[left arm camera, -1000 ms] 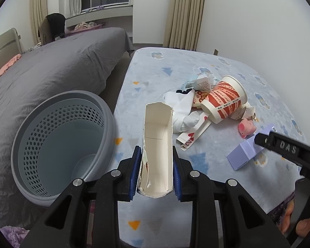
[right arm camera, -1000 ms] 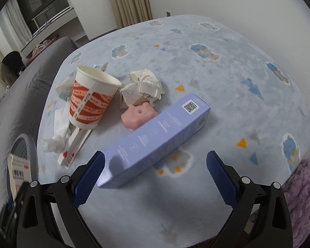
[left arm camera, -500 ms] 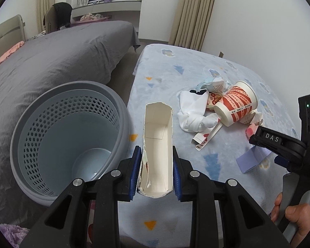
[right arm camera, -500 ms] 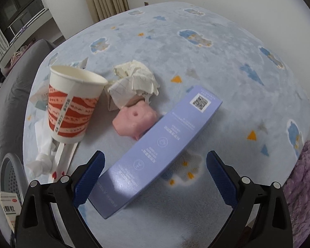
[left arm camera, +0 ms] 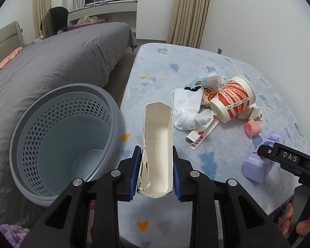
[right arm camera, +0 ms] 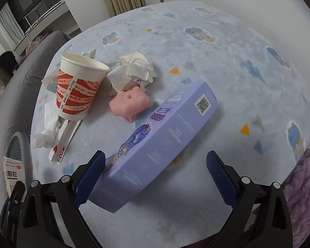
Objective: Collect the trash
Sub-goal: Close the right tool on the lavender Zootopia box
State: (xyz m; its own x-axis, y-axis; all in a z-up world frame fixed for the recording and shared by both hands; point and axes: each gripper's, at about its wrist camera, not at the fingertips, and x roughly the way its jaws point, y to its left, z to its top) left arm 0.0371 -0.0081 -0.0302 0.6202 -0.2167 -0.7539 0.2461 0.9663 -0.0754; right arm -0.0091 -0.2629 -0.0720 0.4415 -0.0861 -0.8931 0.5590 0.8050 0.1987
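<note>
While lying flat, purple box [right arm camera: 165, 142] sits between wide-apart jaws.

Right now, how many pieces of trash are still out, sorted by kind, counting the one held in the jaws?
Cardboard boxes: 2, the torn white box held in the left gripper and the purple box
Paper cups: 1
Pink pig toys: 1
Crumpled paper wads: 1
White tissue clumps: 1
Flat card sleeves: 1
Total: 7, plus scraps behind the cup too hidden to count
</note>
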